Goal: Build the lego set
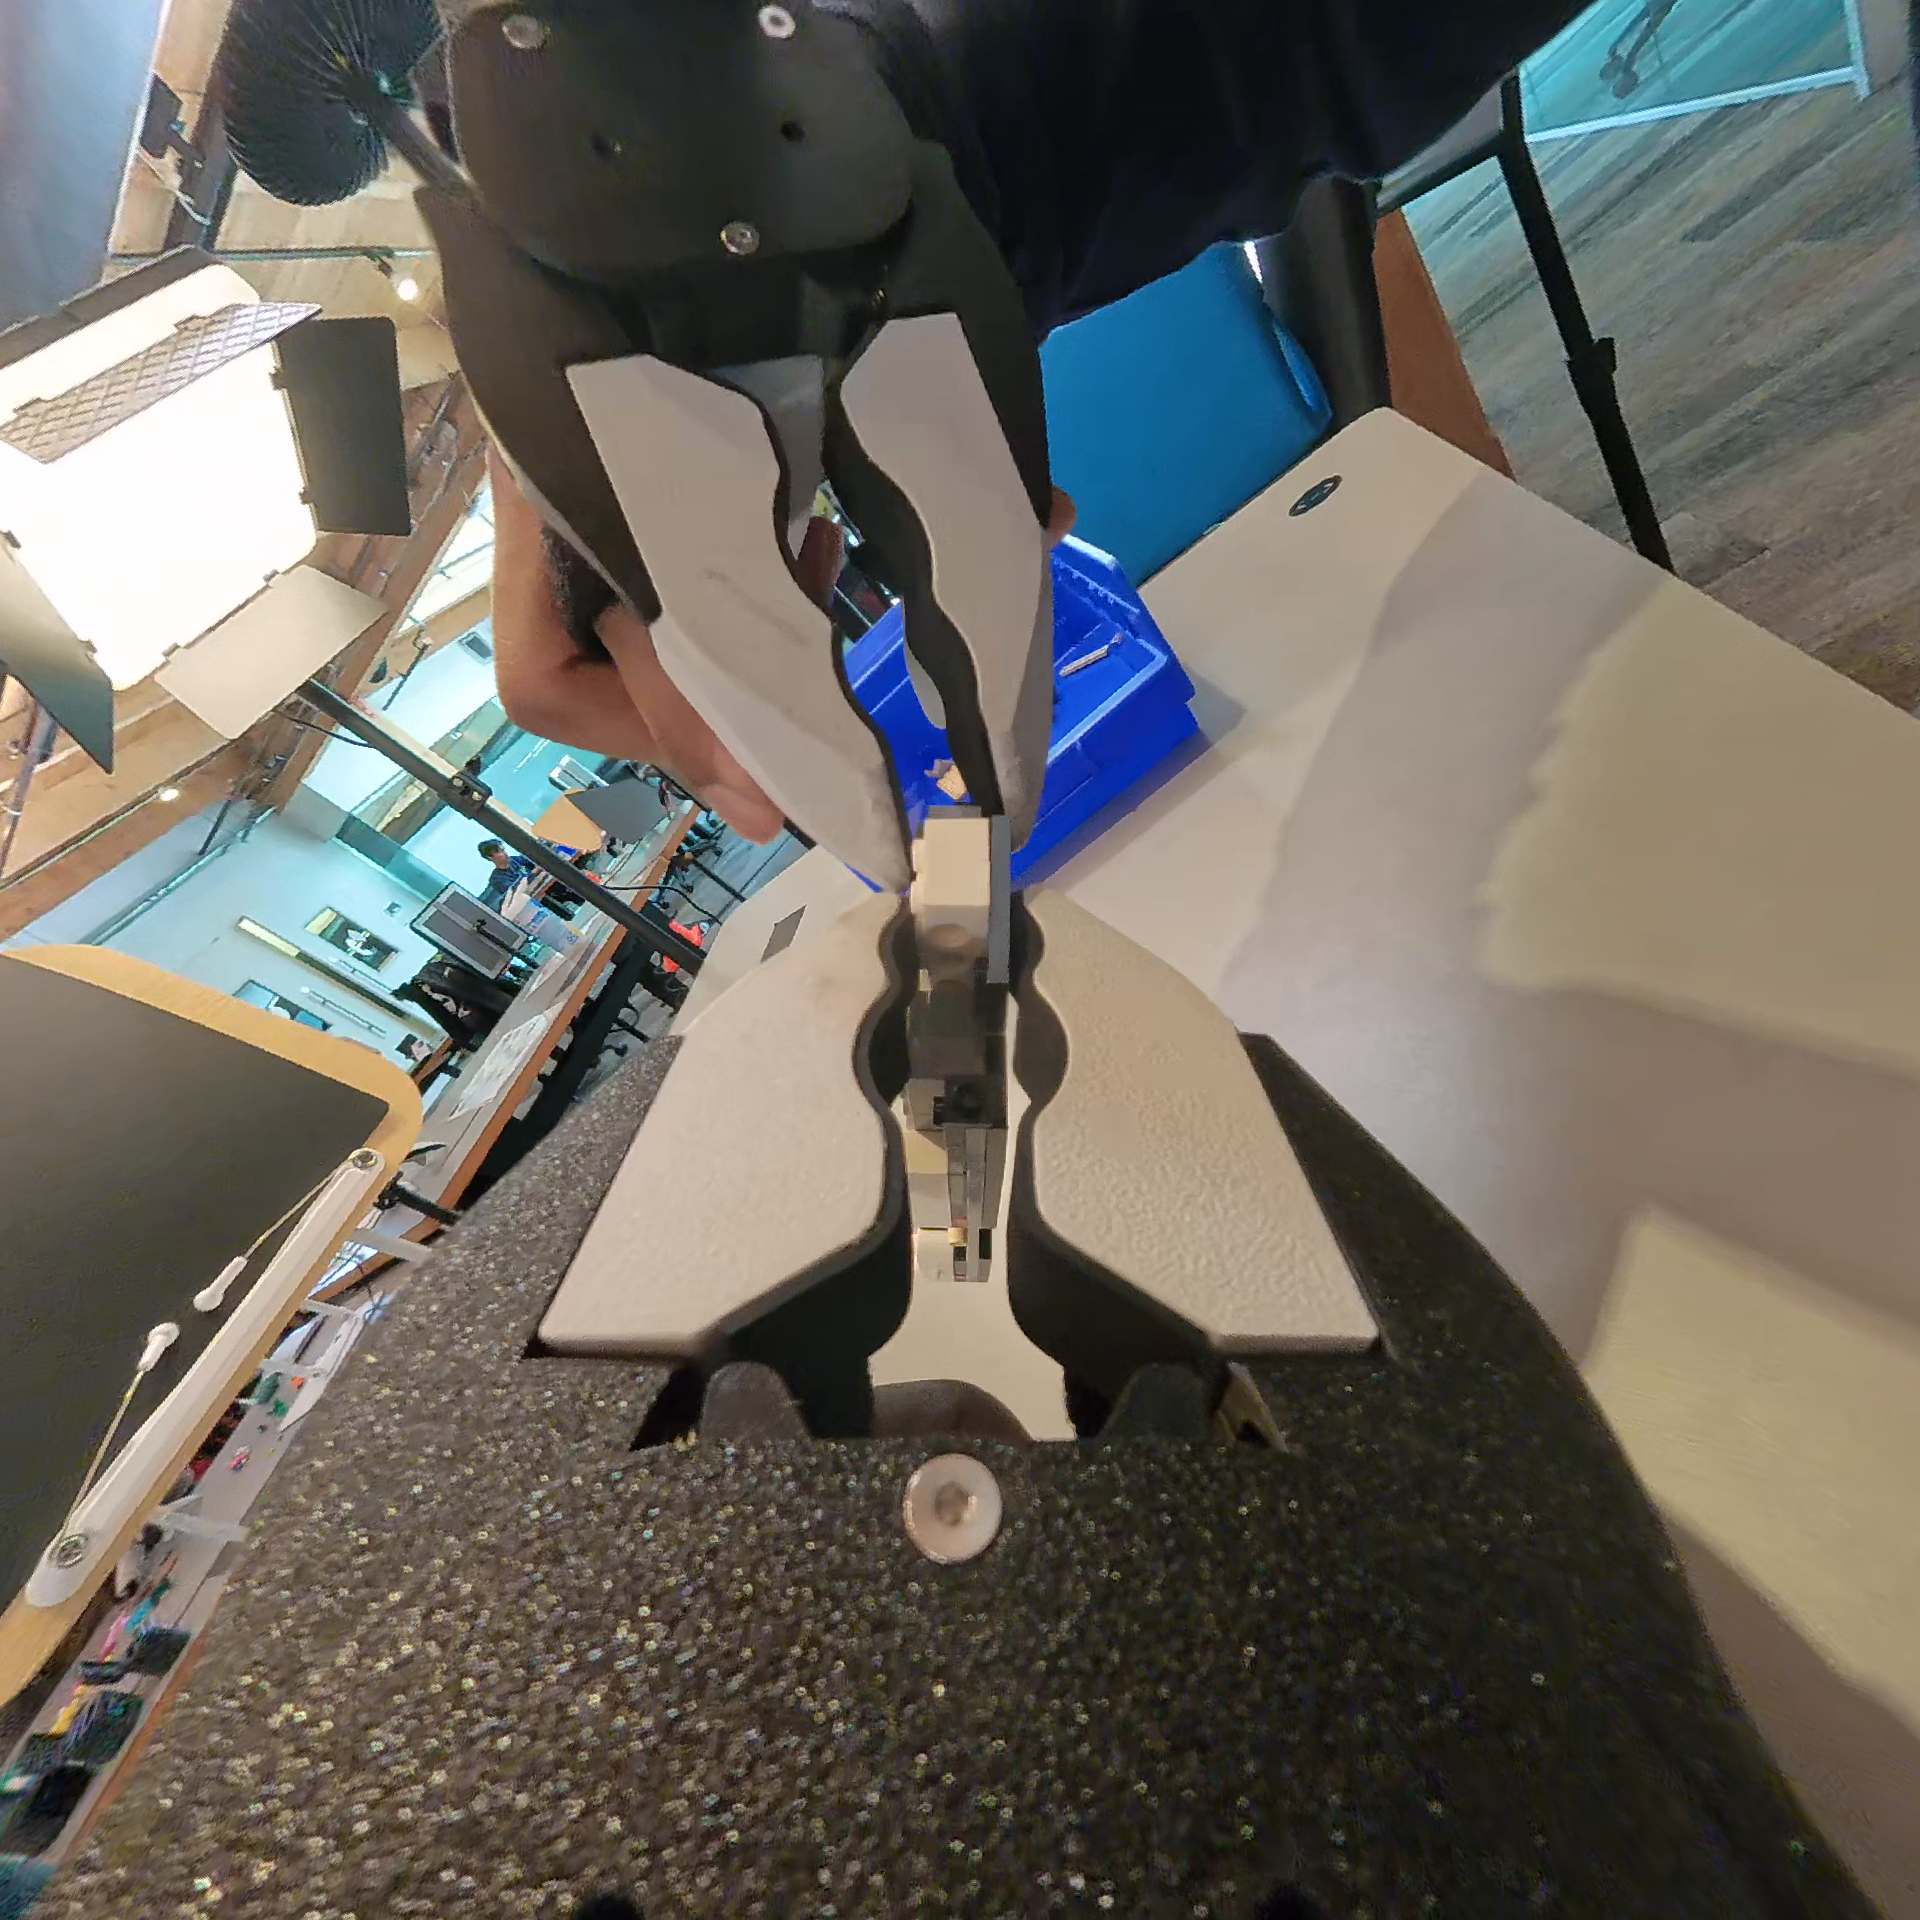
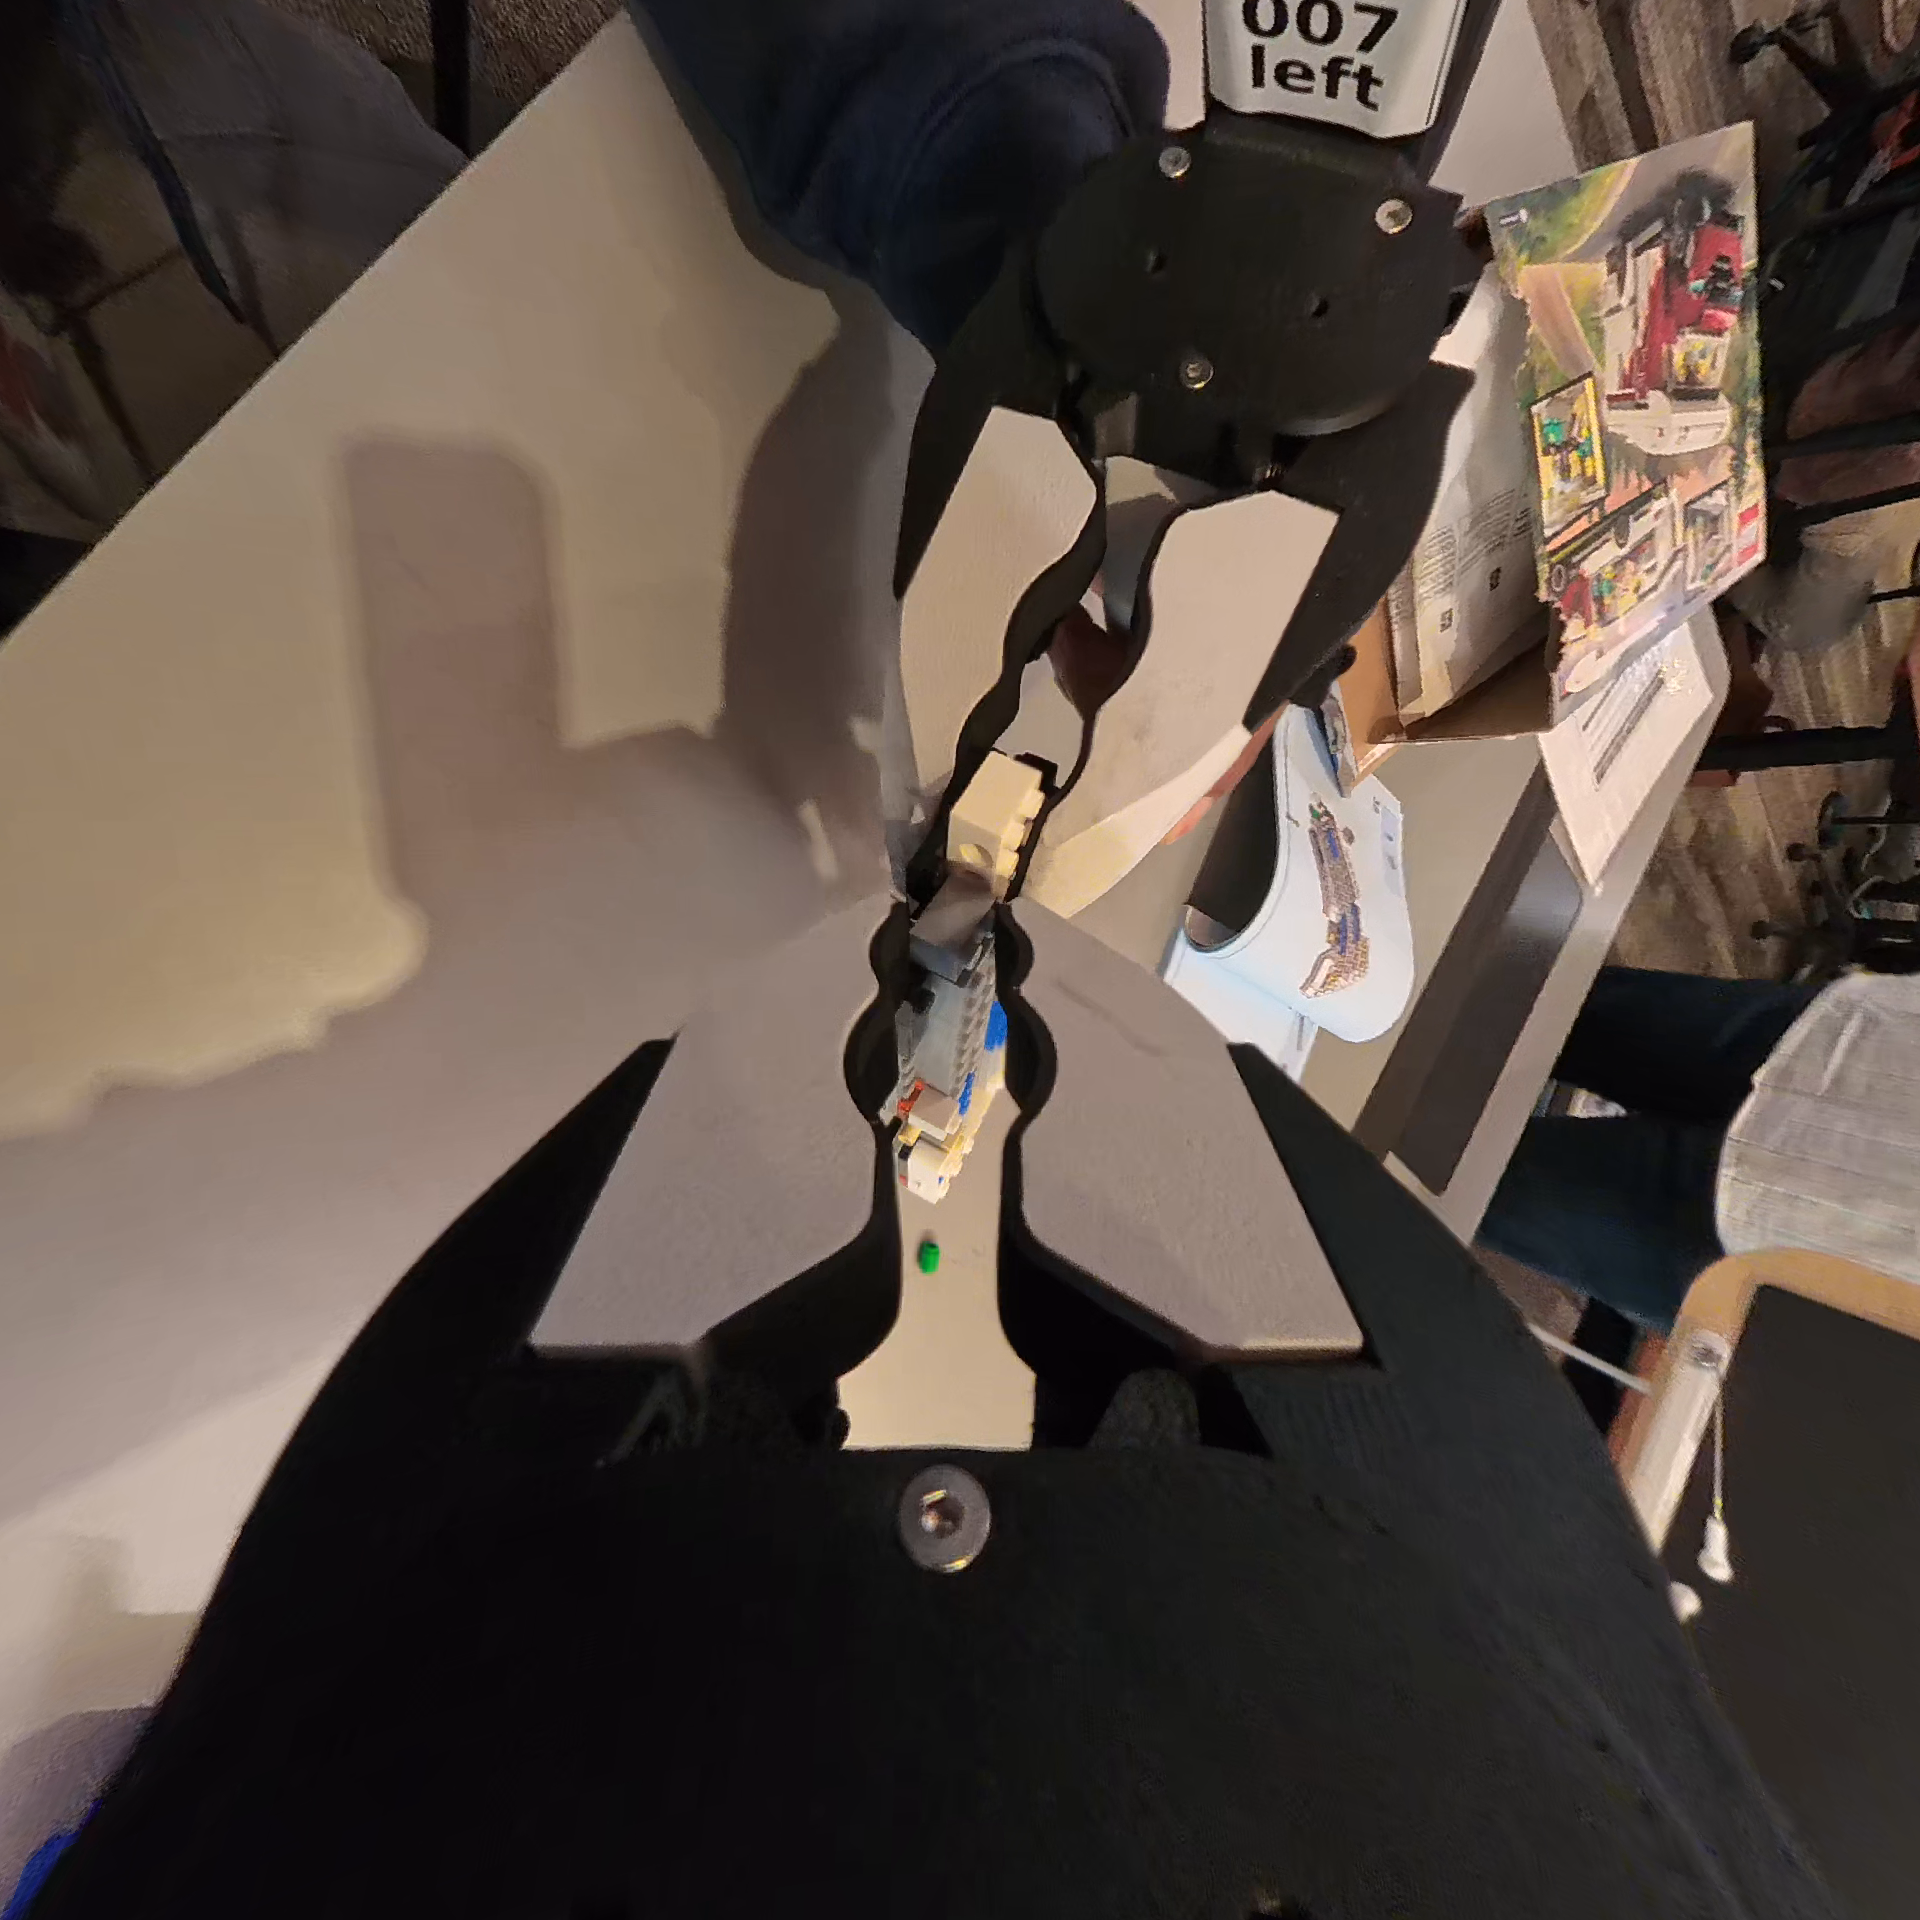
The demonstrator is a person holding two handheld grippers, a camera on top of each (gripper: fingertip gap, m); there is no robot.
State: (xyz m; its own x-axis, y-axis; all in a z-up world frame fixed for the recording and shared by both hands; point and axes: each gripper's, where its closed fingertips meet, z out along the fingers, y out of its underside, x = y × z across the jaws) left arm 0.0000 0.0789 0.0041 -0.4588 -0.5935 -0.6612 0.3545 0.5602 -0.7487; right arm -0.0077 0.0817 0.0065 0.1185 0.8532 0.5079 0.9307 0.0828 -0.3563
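My two grippers meet tip to tip above the white table (image 1: 1455,727). In the right wrist view my left gripper (image 2: 987,842) comes in from the top, and its black pads press on a cream-white brick (image 2: 995,816). That brick sits on the top end of a long grey and blue brick assembly (image 2: 951,1023). My right gripper (image 2: 948,920) is shut on the grey end of this assembly, which runs back between its fingers. In the left wrist view the white brick (image 1: 951,878) and the grey assembly (image 1: 951,1039) lie between my left gripper (image 1: 958,920) and my right gripper (image 1: 956,847).
A blue bin (image 1: 1122,665) with small parts stands on the table behind the grippers. A small green piece (image 2: 928,1257) lies on the table. A picture box (image 2: 1631,416) and an open booklet (image 2: 1340,935) lie at the right. A seated person (image 2: 1766,1091) is at the table's edge. Only a small space, under 4 cm, lies between the two pairs of fingers.
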